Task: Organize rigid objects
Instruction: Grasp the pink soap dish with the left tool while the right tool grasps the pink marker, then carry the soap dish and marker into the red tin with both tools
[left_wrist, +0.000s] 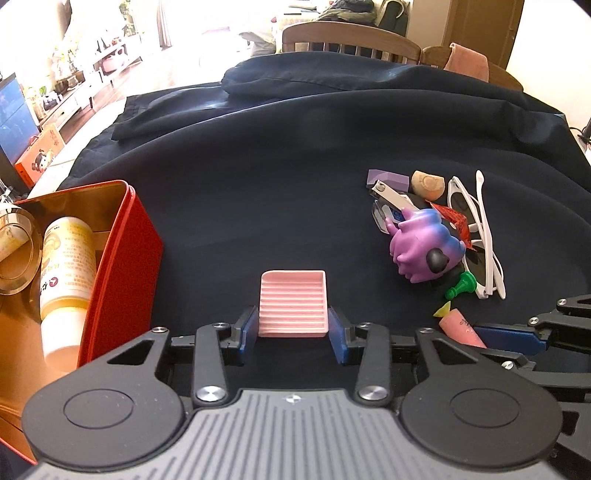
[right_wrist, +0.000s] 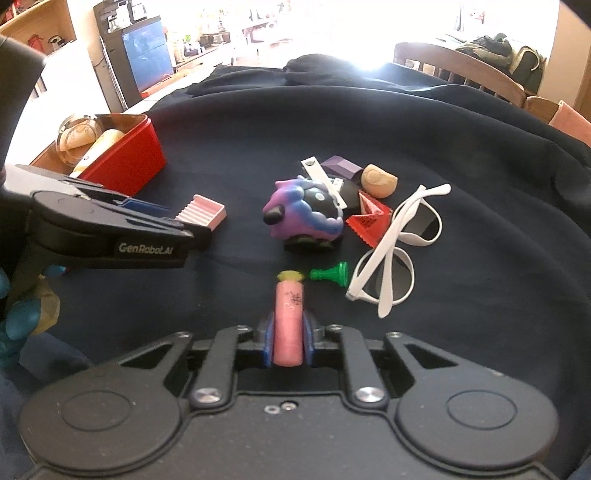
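My left gripper (left_wrist: 292, 325) is shut on a pink ridged tray (left_wrist: 293, 302), held above the dark cloth; it also shows in the right wrist view (right_wrist: 202, 212). My right gripper (right_wrist: 289, 345) is shut on a pink tube with a yellow tip (right_wrist: 290, 314), also seen in the left wrist view (left_wrist: 461, 326). A red tin box (left_wrist: 122, 266) at the left holds a yellow bottle (left_wrist: 66, 266) and a round clear case (left_wrist: 14, 254). A pile on the right holds a purple toy (left_wrist: 424, 245), white sunglasses (left_wrist: 476, 236), a green pawn (left_wrist: 460, 286) and a nail clipper (left_wrist: 391, 197).
A dark cloth (left_wrist: 277, 192) covers the table, bunched at the far side. A purple block (left_wrist: 388, 179), a tan round piece (left_wrist: 426, 184) and a red packet (right_wrist: 369, 218) lie in the pile. Wooden chairs (left_wrist: 351, 40) stand behind the table.
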